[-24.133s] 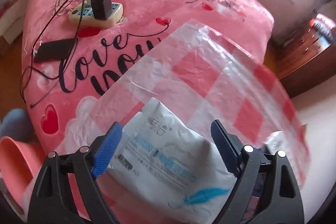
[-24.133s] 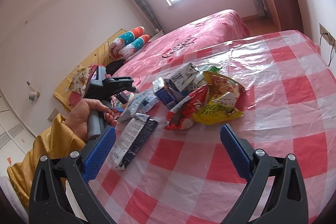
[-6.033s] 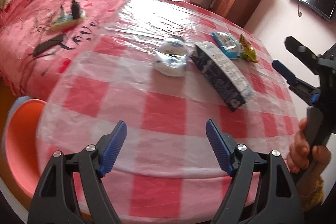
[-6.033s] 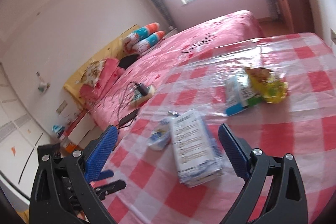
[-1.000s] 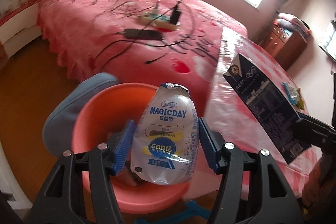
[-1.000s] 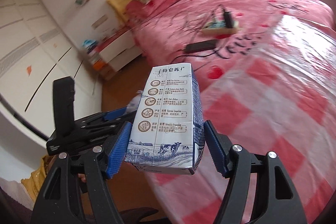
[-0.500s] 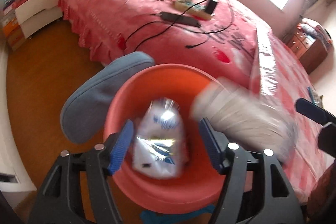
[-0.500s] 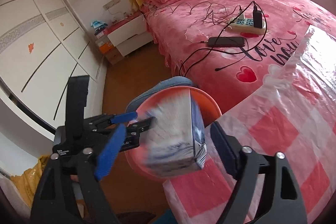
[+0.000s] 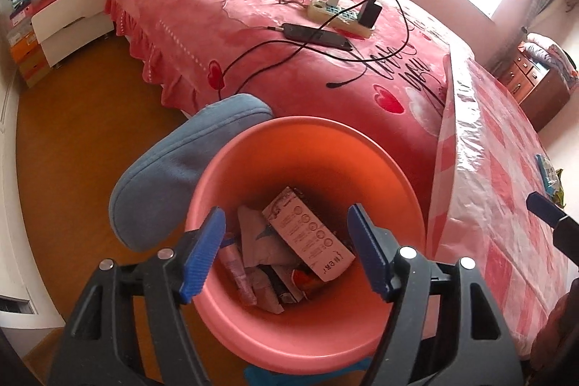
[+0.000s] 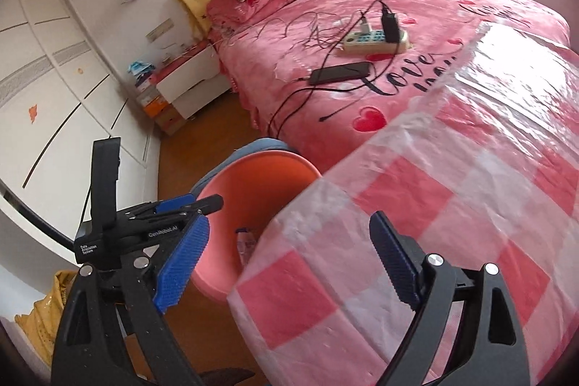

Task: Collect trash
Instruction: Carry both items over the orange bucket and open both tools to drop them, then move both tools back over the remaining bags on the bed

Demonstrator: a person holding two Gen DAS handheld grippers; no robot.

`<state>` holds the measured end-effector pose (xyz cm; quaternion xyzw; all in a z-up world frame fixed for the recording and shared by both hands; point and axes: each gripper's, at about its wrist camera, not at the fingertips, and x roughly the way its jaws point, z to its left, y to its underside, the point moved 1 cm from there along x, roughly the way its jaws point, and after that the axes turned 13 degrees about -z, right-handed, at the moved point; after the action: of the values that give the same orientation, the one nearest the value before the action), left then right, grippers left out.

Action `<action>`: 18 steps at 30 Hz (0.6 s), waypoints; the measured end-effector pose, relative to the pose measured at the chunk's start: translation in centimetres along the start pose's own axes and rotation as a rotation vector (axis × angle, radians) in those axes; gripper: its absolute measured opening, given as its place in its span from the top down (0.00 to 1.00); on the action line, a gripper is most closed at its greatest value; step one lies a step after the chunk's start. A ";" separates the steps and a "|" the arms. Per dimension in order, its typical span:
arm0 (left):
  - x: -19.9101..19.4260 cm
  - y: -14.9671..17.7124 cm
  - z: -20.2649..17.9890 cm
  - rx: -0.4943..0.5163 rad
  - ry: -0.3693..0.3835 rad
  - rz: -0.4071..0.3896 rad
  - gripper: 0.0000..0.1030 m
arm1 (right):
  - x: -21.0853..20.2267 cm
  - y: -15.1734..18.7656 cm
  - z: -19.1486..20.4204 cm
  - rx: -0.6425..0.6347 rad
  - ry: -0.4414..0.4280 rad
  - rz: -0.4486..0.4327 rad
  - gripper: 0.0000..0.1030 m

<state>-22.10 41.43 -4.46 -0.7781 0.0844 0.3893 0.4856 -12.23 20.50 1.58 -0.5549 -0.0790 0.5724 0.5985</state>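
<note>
An orange bin point(image 9: 307, 129) stands on the floor beside the checked table point(image 9: 488, 169). A white milk carton point(image 9: 307, 234) lies in it on top of wrappers and a pale pouch point(image 9: 260, 237). My left gripper point(image 9: 286, 255) hangs open just above the bin's mouth with nothing between its fingers. My right gripper point(image 10: 287, 261) is over the table corner point(image 10: 452, 205); its jaws are opening and empty. In the right wrist view the bin point(image 10: 253, 176) is beyond that corner, with the left gripper point(image 10: 181, 208) beside it. A blue packet point(image 9: 546, 169) lies far off on the table.
A blue cushioned stool point(image 9: 173, 176) touches the bin's left side. Behind is a pink bed point(image 9: 253, 60) with a power strip point(image 9: 340, 15), a phone point(image 9: 315, 35) and cables. A white nightstand point(image 10: 188, 78) and wardrobe doors line the wall; the floor is bare wood.
A second ago the left gripper held the pouch and the right held the milk carton over the bin. Both dropped in. Both jaws now stand wider and empty.
</note>
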 end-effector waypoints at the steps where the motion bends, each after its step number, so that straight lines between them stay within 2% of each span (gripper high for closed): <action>1: 0.0 0.0 -0.2 0.002 0.004 -0.002 0.31 | -0.2 0.1 -0.1 0.000 0.005 -0.003 0.13; 13: -1.2 -0.7 -3.6 0.044 0.061 -0.024 0.29 | -2.7 0.6 -0.8 -0.021 0.036 -0.055 0.13; 15: -1.4 -0.9 -4.1 0.053 0.066 -0.029 0.27 | -3.1 0.6 -1.0 -0.023 0.040 -0.064 0.10; 18: -1.8 -1.0 -5.0 0.064 0.075 -0.039 0.26 | -3.9 0.6 -1.3 -0.026 0.047 -0.075 0.10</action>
<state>-20.18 37.41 -1.39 -0.7778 0.0998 0.3475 0.5141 -12.88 16.59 2.73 -0.5726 -0.0931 0.5351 0.6141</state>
